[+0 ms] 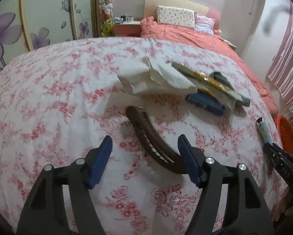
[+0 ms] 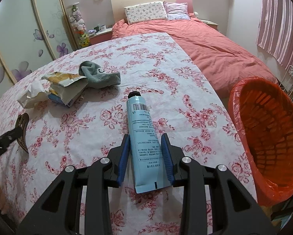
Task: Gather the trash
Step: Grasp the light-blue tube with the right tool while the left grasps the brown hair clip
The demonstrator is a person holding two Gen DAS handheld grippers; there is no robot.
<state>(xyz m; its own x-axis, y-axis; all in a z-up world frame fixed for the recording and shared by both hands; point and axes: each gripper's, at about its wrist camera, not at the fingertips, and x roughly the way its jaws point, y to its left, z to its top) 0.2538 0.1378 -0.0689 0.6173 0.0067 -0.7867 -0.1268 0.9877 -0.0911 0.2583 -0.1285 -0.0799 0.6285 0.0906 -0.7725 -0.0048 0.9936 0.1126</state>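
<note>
Blue tube (image 2: 143,137): clenched in right gripper (image 2: 145,154)
Brown hair clip (image 1: 152,141): between released left gripper (image 1: 145,162) jaws
Orange bin (image 2: 267,137): far right

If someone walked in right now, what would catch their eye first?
Probably the pale blue squeeze tube with a black cap, clamped between the right gripper's blue pads above the pink floral tablecloth. Next, the orange slatted bin lined with a red bag at the table's right edge. The left gripper stands open around a dark brown curved hair comb.
</note>
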